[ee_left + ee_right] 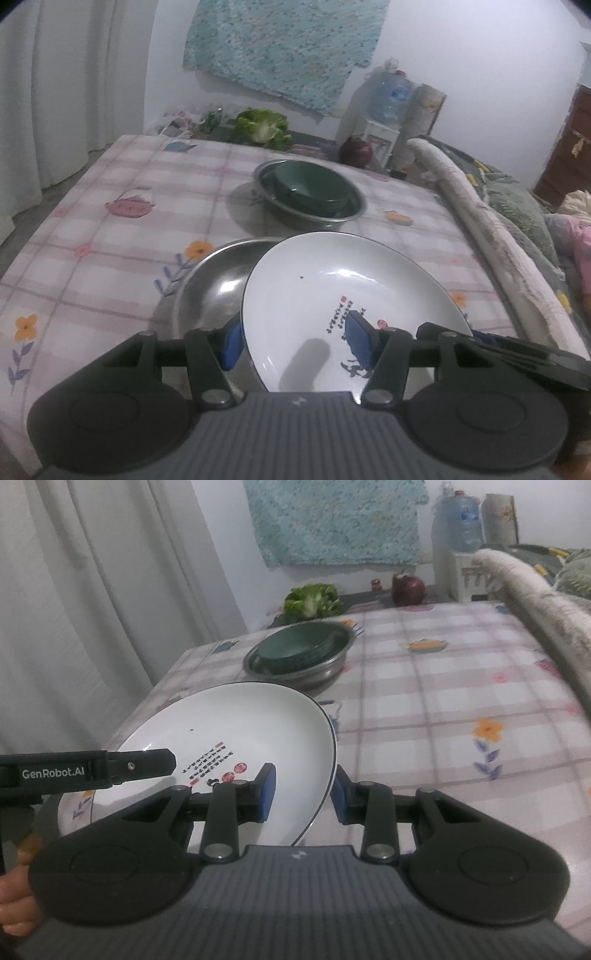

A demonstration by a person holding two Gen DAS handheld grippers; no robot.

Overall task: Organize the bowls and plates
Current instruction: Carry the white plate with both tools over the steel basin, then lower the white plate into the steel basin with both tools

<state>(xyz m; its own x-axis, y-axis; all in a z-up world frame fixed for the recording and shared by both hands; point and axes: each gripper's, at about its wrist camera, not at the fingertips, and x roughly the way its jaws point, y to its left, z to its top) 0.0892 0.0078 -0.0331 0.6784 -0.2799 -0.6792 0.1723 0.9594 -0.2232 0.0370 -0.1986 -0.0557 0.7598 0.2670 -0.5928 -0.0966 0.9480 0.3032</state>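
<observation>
A white plate (343,291) with a dark rim and printed characters hangs tilted above the table, carried by both grippers. My left gripper (295,341) is shut on its left wall, one blue pad under the rim and one inside the plate. My right gripper (303,795) is shut on the plate's (229,731) right rim. In the right wrist view, one of the left gripper's fingers (147,764) reaches over the plate. A shallow steel bowl (210,284) lies under the plate's left side. Farther back, a green bowl (314,184) sits inside a steel basin (332,218).
The table wears a checked flowered cloth (110,236). A cabbage (264,127) and a red onion (355,151) sit at its far edge, with a water bottle (391,92) behind. A rolled blanket (480,221) borders the right side, and curtains (55,92) hang on the left. A person's hand (14,904) shows low on the left.
</observation>
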